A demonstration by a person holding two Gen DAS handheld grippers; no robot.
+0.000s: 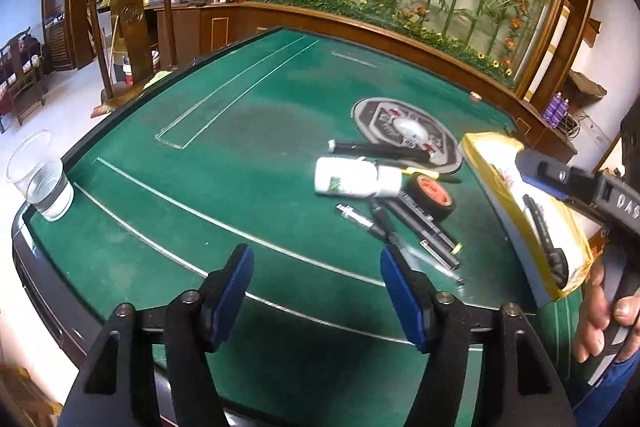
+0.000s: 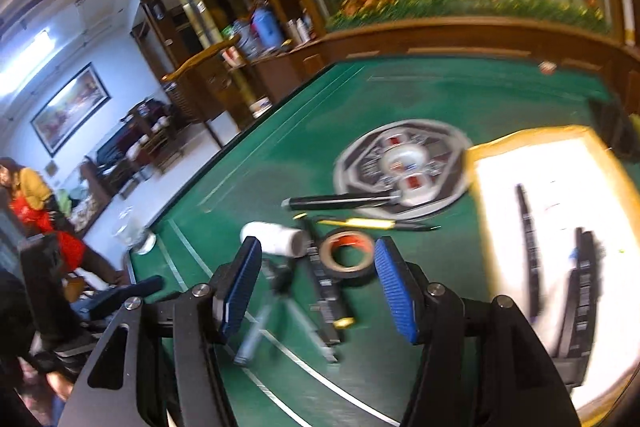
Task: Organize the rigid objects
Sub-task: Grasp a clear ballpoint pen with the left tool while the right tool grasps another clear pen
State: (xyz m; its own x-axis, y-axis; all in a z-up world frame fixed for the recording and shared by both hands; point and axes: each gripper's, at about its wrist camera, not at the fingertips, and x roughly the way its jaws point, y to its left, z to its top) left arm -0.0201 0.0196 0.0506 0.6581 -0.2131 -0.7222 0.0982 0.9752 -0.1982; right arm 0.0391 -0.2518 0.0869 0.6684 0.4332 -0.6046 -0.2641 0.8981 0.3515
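Note:
On the green table (image 1: 240,155) lies a loose pile: a white bottle (image 1: 356,181) (image 2: 276,237) on its side, a black tape roll (image 1: 432,197) (image 2: 348,259) with an orange core, a black marker (image 1: 380,151) (image 2: 340,203), a yellow-handled tool (image 2: 360,223) and several black pens (image 1: 424,223) (image 2: 328,291). Right of the pile sits a gold-rimmed white box (image 1: 500,163) (image 2: 560,187) with black pens (image 2: 528,239) in it. My left gripper (image 1: 316,251) is open and empty, just short of the pile. Over the tape roll and the pens, my right gripper (image 2: 318,245) is open, gripping nothing.
A clear plastic cup (image 1: 40,179) (image 2: 132,235) of water stands at the table's left corner. A round grey panel (image 1: 408,131) (image 2: 400,167) marks the table's middle. A hand (image 1: 600,307) holds the other gripper near the box. A wooden chair (image 1: 128,27) and a person (image 2: 32,195) are beyond the left edge.

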